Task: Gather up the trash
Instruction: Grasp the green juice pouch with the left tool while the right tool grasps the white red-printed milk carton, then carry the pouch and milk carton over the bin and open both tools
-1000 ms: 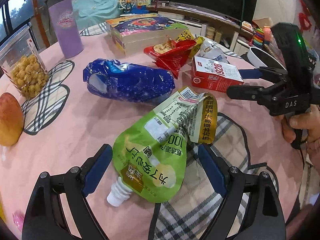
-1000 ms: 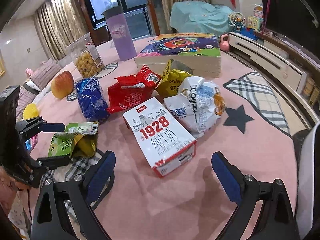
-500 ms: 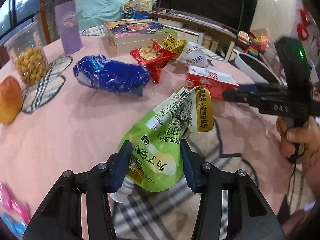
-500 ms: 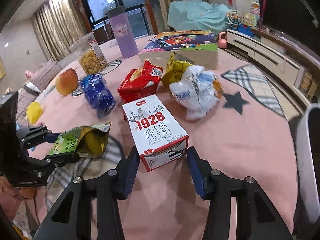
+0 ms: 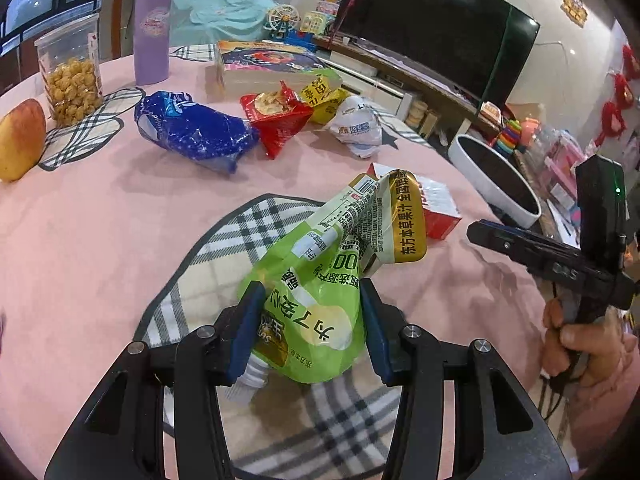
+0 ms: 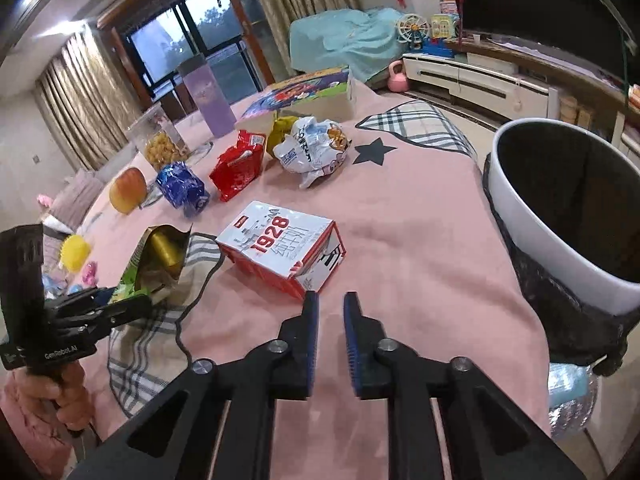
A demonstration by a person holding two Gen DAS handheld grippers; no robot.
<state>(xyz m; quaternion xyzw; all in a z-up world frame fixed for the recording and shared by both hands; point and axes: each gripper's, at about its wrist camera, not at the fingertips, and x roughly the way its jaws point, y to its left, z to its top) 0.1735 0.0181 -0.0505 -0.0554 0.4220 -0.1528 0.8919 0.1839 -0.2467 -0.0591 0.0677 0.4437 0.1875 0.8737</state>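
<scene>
My left gripper (image 5: 310,308) is shut on the lower part of a green drink pouch (image 5: 332,264), which stands up off the checked patch of the pink tablecloth (image 5: 100,240). In the right wrist view the pouch (image 6: 160,256) juts from the left gripper (image 6: 124,298). My right gripper (image 6: 331,300) has its jaws drawn in to a narrow gap with nothing between them. The red-and-white milk carton (image 6: 280,248) lies just beyond its left fingertip, and it shows behind the pouch as the carton (image 5: 436,208). The blue bag (image 5: 192,132), red bag (image 5: 276,120) and white bag (image 5: 356,128) lie further back.
A white bin with a black liner (image 6: 560,220) stands past the table's right edge. An apple (image 5: 20,140), a popcorn jar (image 5: 72,80), a purple tumbler (image 5: 152,32) and a flat colourful box (image 5: 272,68) stand at the back. A yellow wrapper (image 5: 320,96) lies by the red bag.
Both jaws came in from wide. The left closed on the green pouch and raised it. The right closed around the carton, then narrowed further as the carton ended up ahead of its tips.
</scene>
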